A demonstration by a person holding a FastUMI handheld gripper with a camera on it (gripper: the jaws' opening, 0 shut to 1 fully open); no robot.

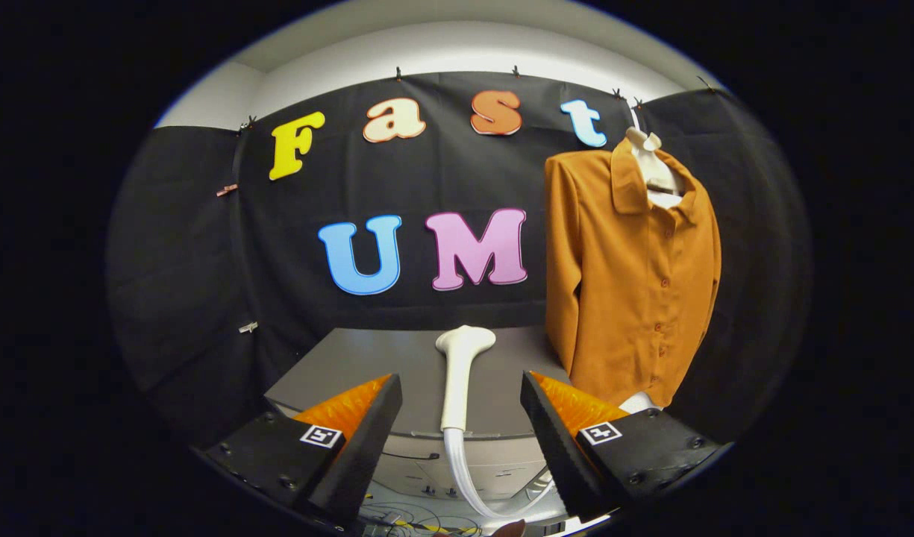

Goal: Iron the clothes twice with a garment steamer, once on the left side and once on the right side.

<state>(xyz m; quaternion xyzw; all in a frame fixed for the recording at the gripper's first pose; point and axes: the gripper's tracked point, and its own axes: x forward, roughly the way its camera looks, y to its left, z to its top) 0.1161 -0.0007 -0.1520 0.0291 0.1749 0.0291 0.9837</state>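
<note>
Gripper view has your gripper with its fingers spread wide, and nothing pressed between them. You hold no object at this moment. Standing in the gap between the two fingers, a little ahead of them, is the garment steamer: a pale wand, upright, its flared head at the top and a pale ribbed hose curling down and away from its lower end, toward the fingers' base. Neither finger touches the wand; you can see free space on both sides of it.

The steamer rests against a grey table, whose flat top stretches behind it toward the black cloth wall. Below the table's front edge lie some loose cables.

To the right of the steamer, beyond your right finger, hangs the orange shirt. It is buttoned down the front, collar up, and carried on a pale hanger fixed near the top of the wall. Its hem reaches down to about the table's height, near your right fingertip.
</note>
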